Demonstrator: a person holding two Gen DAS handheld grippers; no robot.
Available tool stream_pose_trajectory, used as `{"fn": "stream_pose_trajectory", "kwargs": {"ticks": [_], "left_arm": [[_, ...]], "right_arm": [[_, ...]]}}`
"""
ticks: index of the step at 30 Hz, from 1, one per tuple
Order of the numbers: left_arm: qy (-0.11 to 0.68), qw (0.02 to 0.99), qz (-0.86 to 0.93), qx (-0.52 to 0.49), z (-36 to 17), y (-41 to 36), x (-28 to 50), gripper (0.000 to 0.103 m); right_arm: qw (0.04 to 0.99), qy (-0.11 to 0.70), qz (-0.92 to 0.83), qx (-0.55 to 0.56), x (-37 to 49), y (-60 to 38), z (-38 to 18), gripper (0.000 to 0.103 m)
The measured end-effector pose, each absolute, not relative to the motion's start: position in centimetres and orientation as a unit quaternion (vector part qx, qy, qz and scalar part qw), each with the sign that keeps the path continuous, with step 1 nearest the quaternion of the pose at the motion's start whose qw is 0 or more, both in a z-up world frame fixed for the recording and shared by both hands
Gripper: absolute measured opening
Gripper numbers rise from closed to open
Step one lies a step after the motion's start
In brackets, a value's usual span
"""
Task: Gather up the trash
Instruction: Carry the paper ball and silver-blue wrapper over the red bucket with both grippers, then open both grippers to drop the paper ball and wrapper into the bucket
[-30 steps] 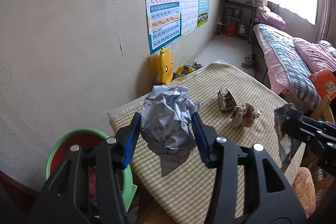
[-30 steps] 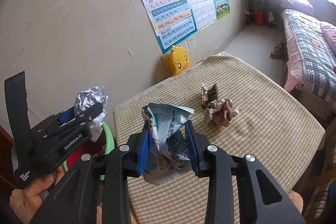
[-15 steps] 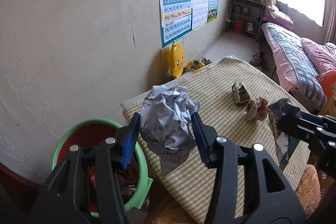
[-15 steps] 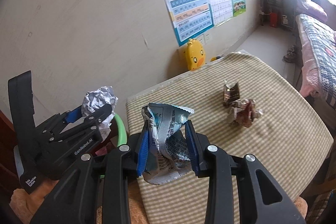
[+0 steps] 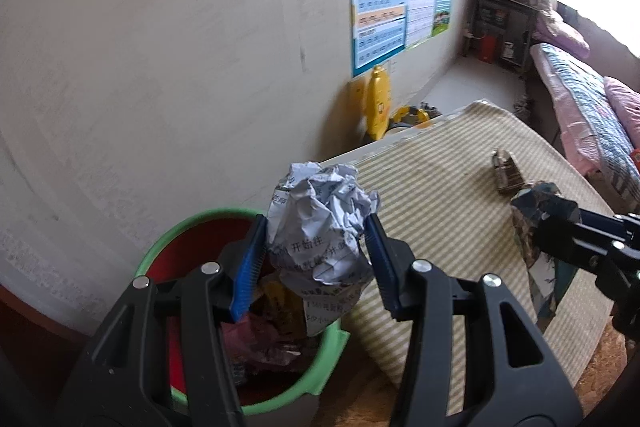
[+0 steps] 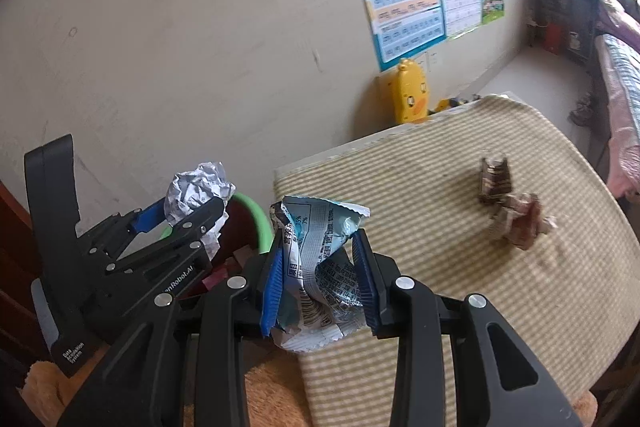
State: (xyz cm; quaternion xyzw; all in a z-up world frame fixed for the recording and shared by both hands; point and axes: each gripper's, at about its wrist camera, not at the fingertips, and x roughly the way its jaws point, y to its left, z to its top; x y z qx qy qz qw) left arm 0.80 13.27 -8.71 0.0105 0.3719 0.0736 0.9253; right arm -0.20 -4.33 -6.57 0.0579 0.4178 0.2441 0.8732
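Observation:
My left gripper (image 5: 316, 251) is shut on a crumpled ball of printed white paper (image 5: 320, 219) and holds it above the right rim of a green-rimmed red bin (image 5: 188, 227) with trash inside. The same paper ball (image 6: 196, 193) and left gripper (image 6: 176, 219) show in the right wrist view. My right gripper (image 6: 318, 275) is shut on a crumpled blue-and-silver snack wrapper (image 6: 316, 251) over the table's near left corner, right of the bin (image 6: 252, 215). A small brown carton (image 6: 496, 181) and a crumpled brownish wrapper (image 6: 522, 223) lie on the checked tablecloth (image 6: 440, 267).
The wall stands close behind the bin and table, with posters (image 5: 384, 23). A yellow duck-shaped toy seat (image 6: 410, 93) stands on the floor by the wall. A bed (image 5: 592, 107) lies to the far right. The table's left edge adjoins the bin.
Both grippers have swung left with their loads. The paper ball has gone from above the table to above the bin's rim. The right gripper follows toward the table's left corner.

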Motion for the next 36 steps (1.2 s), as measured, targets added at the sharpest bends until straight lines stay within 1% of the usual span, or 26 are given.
{"fn": "stream_pose_trajectory", "kwargs": {"ticks": [15, 22, 36], "left_arm": [[0.421, 0.894, 0.149, -0.025, -12.7, 20.6, -0.6, 0.047], [0.437, 0.882, 0.169, -0.049, -14.2, 23.3, -1.5, 0.047], [0.459, 0.864, 0.190, -0.084, -16.1, 26.7, -2.7, 0.047]], "right_arm": [[0.831, 0.457, 0.315, 0.013, 1.1, 4.4, -9.9, 0.033], [0.818, 0.464, 0.340, 0.008, 3.0, 7.6, -10.3, 0.033], [0.799, 0.482, 0.358, 0.002, 3.0, 11.0, -11.8, 0.033]]}}
